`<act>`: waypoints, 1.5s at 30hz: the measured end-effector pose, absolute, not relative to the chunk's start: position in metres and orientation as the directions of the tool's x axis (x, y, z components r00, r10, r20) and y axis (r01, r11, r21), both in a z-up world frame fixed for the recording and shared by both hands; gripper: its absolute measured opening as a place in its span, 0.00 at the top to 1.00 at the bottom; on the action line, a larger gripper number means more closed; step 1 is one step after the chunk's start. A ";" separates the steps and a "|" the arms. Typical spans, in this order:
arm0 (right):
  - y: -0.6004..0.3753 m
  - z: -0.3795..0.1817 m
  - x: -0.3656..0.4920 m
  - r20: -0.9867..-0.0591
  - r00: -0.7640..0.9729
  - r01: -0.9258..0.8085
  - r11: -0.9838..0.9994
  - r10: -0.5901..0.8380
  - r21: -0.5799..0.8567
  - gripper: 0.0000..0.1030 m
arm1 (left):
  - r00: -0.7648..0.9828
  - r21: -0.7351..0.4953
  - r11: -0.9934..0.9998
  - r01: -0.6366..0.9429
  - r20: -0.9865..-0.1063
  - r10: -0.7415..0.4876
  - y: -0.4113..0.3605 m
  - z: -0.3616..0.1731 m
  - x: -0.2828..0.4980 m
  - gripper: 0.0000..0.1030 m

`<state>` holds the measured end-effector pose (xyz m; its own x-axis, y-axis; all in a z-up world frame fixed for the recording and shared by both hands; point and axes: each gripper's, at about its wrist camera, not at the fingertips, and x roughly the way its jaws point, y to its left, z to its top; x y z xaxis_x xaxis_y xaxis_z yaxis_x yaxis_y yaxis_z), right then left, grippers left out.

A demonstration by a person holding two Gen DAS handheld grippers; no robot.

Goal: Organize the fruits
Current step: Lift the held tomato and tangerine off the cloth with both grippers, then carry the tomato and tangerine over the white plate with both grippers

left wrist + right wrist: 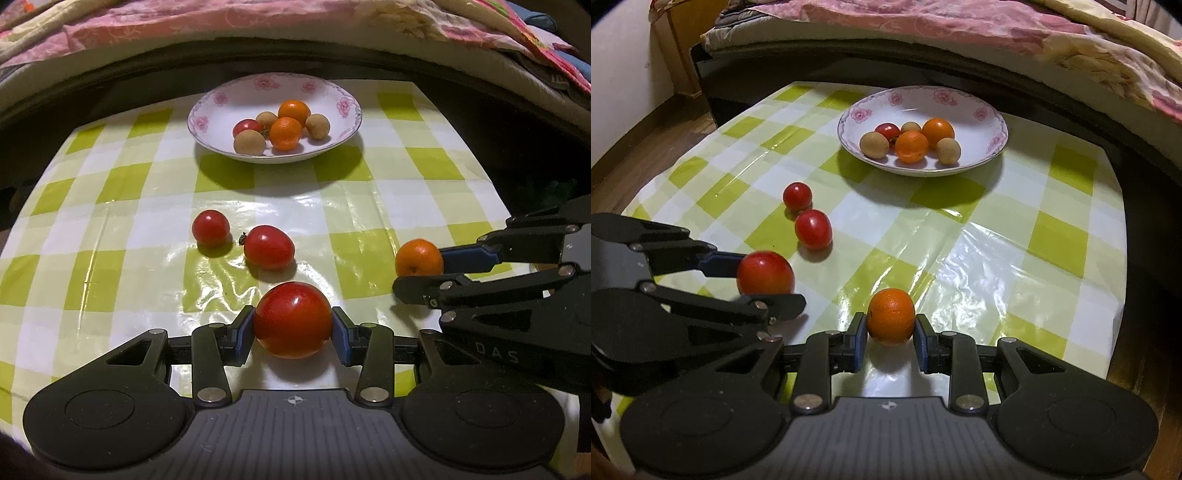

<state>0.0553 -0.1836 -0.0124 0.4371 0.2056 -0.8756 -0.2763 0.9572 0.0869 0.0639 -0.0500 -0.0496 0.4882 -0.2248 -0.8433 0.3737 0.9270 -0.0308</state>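
Checked tablecloth (110,192): left claw (293,328) clamps tomato (293,319); right claw (891,332) clamps orange (891,315).

Orange (891,315) between gripper (891,338) pads

large glossy red tomato (292,319) sits on the bench, clamped between the left gripper (293,334) pads. small round orange (891,316) on the bench, in the right gripper (891,338). two smaller red tomatoes (210,227) (268,246) loose, near each other. white floral-rimmed ceramic plate (345,103) holds two oranges, three tan fruits, one tomato.
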 end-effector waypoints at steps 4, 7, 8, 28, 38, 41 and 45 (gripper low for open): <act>-0.185 -0.011 0.058 -0.872 0.443 -0.268 0.959 0.208 0.093 0.70 | 0.490 -0.028 0.927 0.374 -0.842 -0.223 -0.051 -0.048 0.065 0.51; -0.185 -0.010 0.058 -0.871 0.446 -0.265 0.960 0.205 0.091 0.70 | 0.495 -0.015 0.927 0.376 -0.842 -0.215 -0.052 -0.048 0.064 0.51; -0.185 -0.010 0.058 -0.871 0.447 -0.263 0.961 0.204 0.090 0.70 | 0.496 -0.014 0.927 0.375 -0.842 -0.213 -0.053 -0.048 0.065 0.51; -0.184 -0.006 0.064 -0.861 0.471 -0.249 0.965 0.193 0.081 0.70 | 0.518 0.024 0.929 0.369 -0.835 -0.185 -0.057 -0.039 0.073 0.51; -0.185 0.000 0.074 -0.850 0.491 -0.235 0.969 0.191 0.082 0.70 | 0.534 0.036 0.932 0.361 -0.827 -0.174 -0.059 -0.030 0.083 0.52; -0.185 0.000 0.075 -0.849 0.493 -0.234 0.969 0.189 0.080 0.70 | 0.535 0.041 0.932 0.361 -0.828 -0.170 -0.060 -0.029 0.086 0.52; -0.186 0.001 0.078 -0.846 0.499 -0.229 0.970 0.186 0.078 0.70 | 0.542 0.047 0.932 0.358 -0.824 -0.167 -0.060 -0.026 0.089 0.52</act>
